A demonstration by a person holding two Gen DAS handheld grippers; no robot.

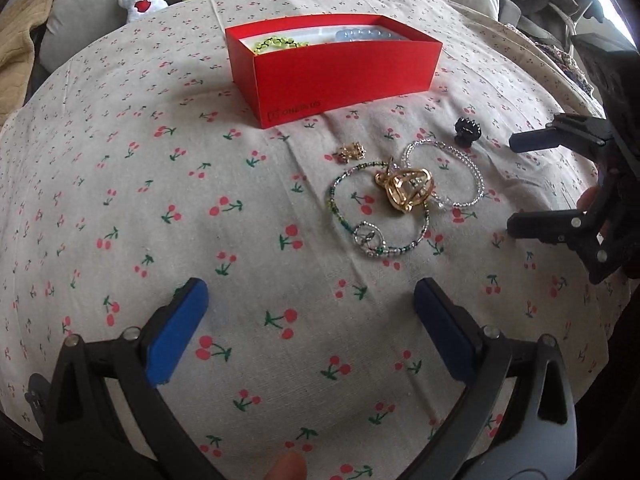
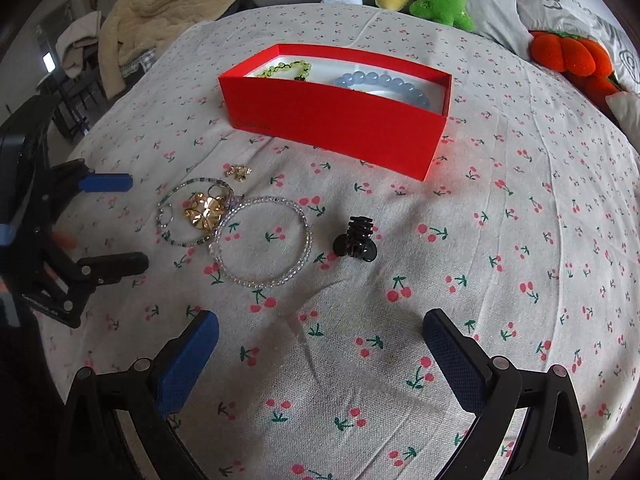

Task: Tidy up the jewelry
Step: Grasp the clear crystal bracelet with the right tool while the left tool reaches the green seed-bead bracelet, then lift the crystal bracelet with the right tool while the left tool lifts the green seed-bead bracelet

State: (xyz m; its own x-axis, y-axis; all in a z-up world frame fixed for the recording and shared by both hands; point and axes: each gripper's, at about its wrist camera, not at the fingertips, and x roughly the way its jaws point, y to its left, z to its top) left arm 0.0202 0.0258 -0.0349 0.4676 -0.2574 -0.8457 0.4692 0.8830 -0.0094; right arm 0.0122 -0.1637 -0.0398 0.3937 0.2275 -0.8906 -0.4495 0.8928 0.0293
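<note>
Lot: both claws, left claw (image 1: 310, 328) and right claw (image 2: 320, 354), wide open, empty; ahead of them lie overlapping green beaded bracelet (image 1: 378, 210), clear beaded bracelet (image 2: 262, 242), gold ornament (image 1: 406, 189); risk: snagging neighbours when lifting toward red box (image 2: 336, 114).

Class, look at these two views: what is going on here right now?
A person holds the left gripper and the right gripper, both open and empty, over a cherry-print cloth. The red box already holds a green bracelet and a blue bracelet. Still lying on the cloth: two beaded bracelets, gold pieces and a black hair clip.
</note>
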